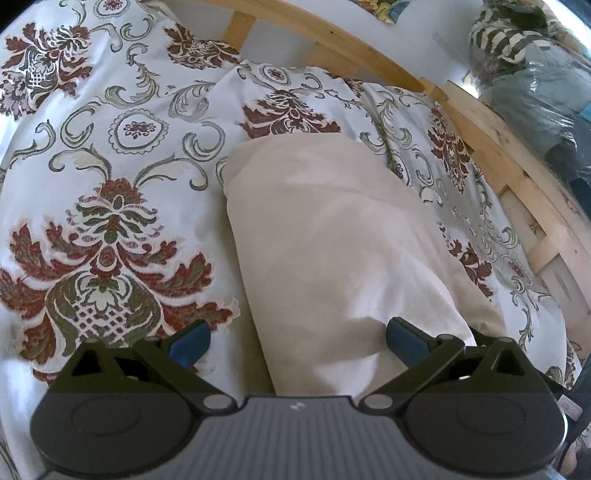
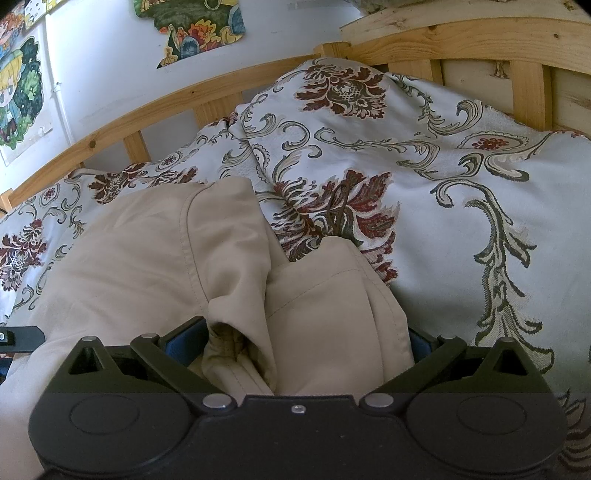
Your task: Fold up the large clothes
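Note:
A beige garment (image 1: 332, 236) lies on a floral bedspread (image 1: 110, 155), folded into a long strip that runs away from my left gripper (image 1: 297, 341). The left gripper is open, its blue pads (image 1: 190, 343) wide apart, with the near end of the cloth lying between the jaws. In the right wrist view the same beige garment (image 2: 166, 254) is bunched, with seams and a hem showing. My right gripper (image 2: 306, 341) is open, and a thick fold of the cloth fills the gap between its jaws. The right pad is mostly hidden by cloth.
A wooden slatted bed frame (image 1: 491, 155) runs along the far and right sides, and shows in the right wrist view (image 2: 155, 110). A plastic-wrapped bundle (image 1: 535, 74) sits beyond the rail. Cartoon pictures (image 2: 199, 26) hang on the white wall. The bedspread (image 2: 461, 192) rises in a hump to the right.

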Available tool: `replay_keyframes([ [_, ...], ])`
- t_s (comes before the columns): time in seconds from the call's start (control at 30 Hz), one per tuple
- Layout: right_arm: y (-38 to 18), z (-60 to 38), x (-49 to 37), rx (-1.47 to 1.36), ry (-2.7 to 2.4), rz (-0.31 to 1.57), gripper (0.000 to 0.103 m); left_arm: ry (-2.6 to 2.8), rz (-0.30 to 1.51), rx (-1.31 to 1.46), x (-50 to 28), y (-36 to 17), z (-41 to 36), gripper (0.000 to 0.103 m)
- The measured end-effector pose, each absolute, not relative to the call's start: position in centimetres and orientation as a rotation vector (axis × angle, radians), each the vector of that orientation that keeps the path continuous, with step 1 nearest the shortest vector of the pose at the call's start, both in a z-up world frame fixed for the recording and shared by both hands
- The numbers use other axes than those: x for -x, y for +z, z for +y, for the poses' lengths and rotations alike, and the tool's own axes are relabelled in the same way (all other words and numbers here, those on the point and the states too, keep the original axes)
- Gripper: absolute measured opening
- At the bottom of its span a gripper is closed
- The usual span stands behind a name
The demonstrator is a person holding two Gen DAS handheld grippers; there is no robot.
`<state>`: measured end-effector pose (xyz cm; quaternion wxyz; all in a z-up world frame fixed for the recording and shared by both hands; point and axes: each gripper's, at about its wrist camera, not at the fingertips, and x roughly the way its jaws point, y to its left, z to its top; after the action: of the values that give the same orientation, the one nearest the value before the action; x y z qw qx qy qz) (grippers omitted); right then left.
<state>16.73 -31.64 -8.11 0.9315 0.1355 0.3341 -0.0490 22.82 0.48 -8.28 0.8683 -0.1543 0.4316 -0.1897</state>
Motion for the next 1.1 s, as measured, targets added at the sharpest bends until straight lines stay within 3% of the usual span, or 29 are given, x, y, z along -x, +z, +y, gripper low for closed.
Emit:
replay_keyframes([
  [0.67, -8.1, -31.7, -16.5, -0.290, -0.102, 0.672, 0.102, -0.449, 0.979, 0.400, -24.5, -9.0, 0.7, 0.101],
  [0.77, -7.9, -31.6, -16.3, -0.303, -0.093, 0.670, 0.093, -0.502, 0.990, 0.428, -24.8, -8.8, 0.4, 0.087],
  [0.87, -7.9, -31.4, -16.2, -0.311, -0.075, 0.670, 0.084, -0.485, 1.004, 0.403, -25.0, -8.3, -0.2, 0.083],
  [0.97, -7.8, -31.6, -16.1, -0.339, -0.043, 0.668, 0.067, -0.458, 0.996, 0.362, -25.0, -7.6, -0.7, 0.068],
  [1.03, -7.5, -31.5, -15.9, -0.356, -0.023, 0.661, 0.048, -0.446, 0.963, 0.308, -24.6, -6.7, -1.1, 0.059],
  [1.1, -7.2, -31.5, -15.6, -0.375, -0.015, 0.653, 0.038, -0.451, 0.925, 0.257, -24.3, -5.8, -1.4, 0.051],
])
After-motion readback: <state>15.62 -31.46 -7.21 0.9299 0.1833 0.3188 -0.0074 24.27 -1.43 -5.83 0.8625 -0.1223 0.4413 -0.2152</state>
